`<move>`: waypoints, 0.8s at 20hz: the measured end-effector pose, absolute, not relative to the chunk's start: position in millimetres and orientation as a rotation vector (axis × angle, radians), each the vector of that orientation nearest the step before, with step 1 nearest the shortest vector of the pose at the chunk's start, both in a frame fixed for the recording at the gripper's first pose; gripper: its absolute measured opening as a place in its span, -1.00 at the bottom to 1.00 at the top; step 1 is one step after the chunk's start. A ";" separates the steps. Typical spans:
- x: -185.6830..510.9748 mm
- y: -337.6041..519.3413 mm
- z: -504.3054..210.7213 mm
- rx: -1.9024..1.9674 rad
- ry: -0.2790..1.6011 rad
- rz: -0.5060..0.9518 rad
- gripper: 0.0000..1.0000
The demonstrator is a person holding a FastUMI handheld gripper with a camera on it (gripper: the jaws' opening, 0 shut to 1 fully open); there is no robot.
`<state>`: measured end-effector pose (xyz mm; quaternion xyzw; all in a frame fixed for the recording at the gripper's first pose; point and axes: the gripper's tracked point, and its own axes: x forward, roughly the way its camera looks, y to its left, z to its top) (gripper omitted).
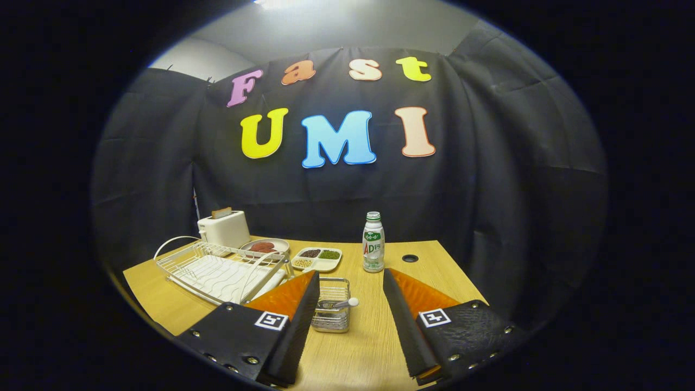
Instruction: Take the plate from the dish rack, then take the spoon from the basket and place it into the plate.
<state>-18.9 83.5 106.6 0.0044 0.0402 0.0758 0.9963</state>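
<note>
My gripper [351, 273] is open above the wooden table [369, 353], its two fingers wide apart with nothing between them. A small wire basket [331, 320] stands on the table just ahead, close to the left finger. The spoon [337, 304] lies across the basket's top, its pale rounded end sticking out to the right. The white wire dish rack [217, 271] sits left of the left finger, and its near corner is hidden behind that finger. I cannot make out a plate inside the rack.
Behind the rack stand a white toaster [223, 229] with a slice in it and a round plate [264, 247] holding red food. A divided dish of beans [317, 259] and a bottle [373, 243] are beyond the basket. A round hole [410, 258] marks the table's back right.
</note>
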 end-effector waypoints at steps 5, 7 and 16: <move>19.6 84.0 76.1 0.021 0.062 0.142 0.46; 33.7 86.3 71.4 0.029 0.044 0.141 0.44; 60.9 109.0 54.6 0.017 0.074 0.177 -0.78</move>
